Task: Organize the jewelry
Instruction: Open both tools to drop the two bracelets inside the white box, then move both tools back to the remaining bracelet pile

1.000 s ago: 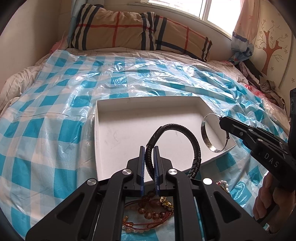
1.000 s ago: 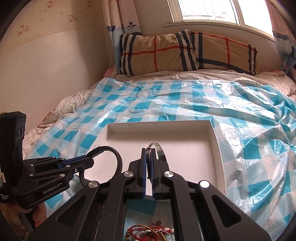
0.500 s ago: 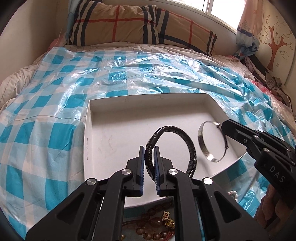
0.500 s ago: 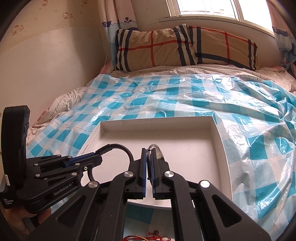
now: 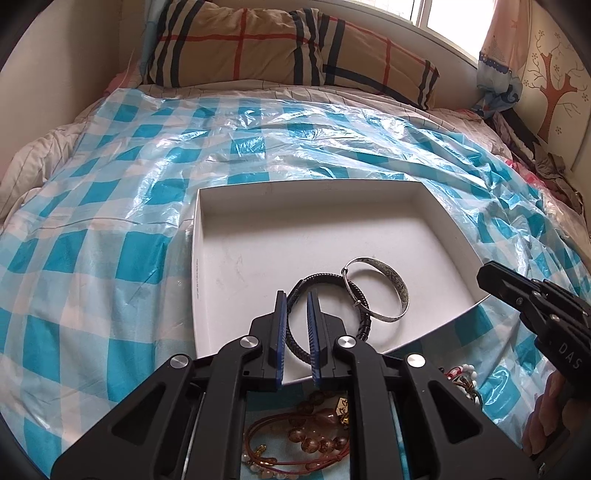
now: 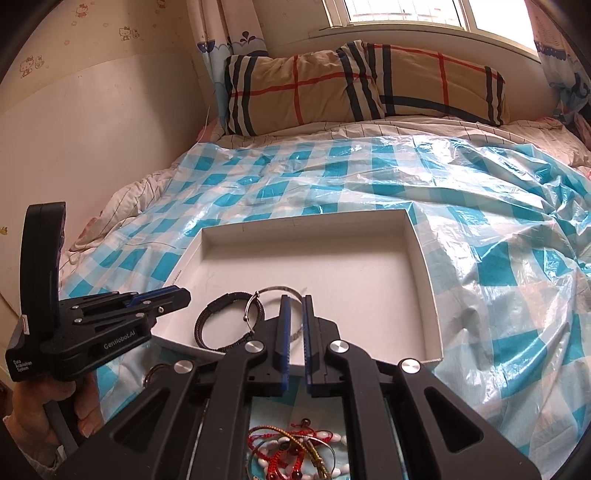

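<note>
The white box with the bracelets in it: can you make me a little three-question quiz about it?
1. True or false: the silver metal bangle lies inside the white cardboard box.
2. Which overlaps the bangle: A) the black braided cord bracelet B) the plaid pillow?
3. Fill in: the left gripper and the right gripper are both ____.

Key: 1 true; 2 A; 3 open.

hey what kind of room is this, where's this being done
Most likely a bedroom: a bed with a plaid pillow under a window, a blue checkered plastic sheet spread over the bedding, and a white tray on top.
</note>
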A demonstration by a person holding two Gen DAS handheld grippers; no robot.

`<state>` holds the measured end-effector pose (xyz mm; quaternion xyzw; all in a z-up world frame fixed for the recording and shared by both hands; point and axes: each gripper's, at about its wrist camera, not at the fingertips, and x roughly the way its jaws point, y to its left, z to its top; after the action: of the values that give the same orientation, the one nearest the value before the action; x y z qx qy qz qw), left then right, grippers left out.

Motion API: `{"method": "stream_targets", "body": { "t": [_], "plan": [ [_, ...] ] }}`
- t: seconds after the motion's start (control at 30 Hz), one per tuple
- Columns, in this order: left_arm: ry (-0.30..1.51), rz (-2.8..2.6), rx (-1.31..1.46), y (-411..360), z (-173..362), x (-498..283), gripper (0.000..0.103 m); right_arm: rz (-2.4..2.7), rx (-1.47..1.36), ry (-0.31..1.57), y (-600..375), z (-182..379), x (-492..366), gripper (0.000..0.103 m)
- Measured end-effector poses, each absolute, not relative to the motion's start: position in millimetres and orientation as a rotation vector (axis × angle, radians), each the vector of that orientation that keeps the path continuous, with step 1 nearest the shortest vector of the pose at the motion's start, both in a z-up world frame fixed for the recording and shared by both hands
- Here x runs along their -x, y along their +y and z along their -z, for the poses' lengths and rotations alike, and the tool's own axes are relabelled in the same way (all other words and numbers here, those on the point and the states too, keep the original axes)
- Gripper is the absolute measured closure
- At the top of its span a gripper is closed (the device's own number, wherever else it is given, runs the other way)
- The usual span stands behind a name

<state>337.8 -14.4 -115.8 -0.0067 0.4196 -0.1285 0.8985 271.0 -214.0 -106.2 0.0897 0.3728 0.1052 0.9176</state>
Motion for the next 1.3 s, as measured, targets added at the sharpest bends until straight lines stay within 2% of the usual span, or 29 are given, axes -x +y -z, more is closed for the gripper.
{"method": "stream_targets", "body": {
  "t": [0.03, 0.07, 0.33, 0.7, 0.83, 1.03, 1.13, 1.2, 1.3],
  "plan": [
    [0.866, 0.264, 0.014, -12, 114, -333, 0.093, -0.215, -0.187, 0.774, -216, 107, -266, 0.083],
    [0.864, 0.264, 0.013, -9, 112, -328, 0.093, -0.217, -0.187, 0.783, -217, 109, -261, 0.079],
    [0.897, 0.269, -0.013, 10, 114, -282, 0.093, -0.249, -0.170, 0.874, -219, 126, -226, 0.079],
    [1.000, 0.304, -0.060, 15, 143, -254, 0.093, -0.260, -0.139, 0.944, -219, 147, -213, 0.079],
    [0.996, 0.344, -0.077, 9, 140, -246, 0.089, -0.286, -0.105, 0.947, -212, 149, -216, 0.066],
    [0.998, 0.366, -0.077, 5, 138, -250, 0.079, -0.290, -0.078, 0.980, -206, 156, -227, 0.066],
    [0.986, 0.391, -0.108, -2, 137, -247, 0.067, -0.285, -0.072, 0.988, -209, 160, -229, 0.066],
    [0.983, 0.402, -0.140, -8, 140, -246, 0.064, -0.281, -0.065, 1.004, -210, 163, -230, 0.068],
    [0.993, 0.406, -0.159, -14, 149, -250, 0.065, -0.283, -0.079, 1.022, -213, 165, -228, 0.087]
  ]
}}
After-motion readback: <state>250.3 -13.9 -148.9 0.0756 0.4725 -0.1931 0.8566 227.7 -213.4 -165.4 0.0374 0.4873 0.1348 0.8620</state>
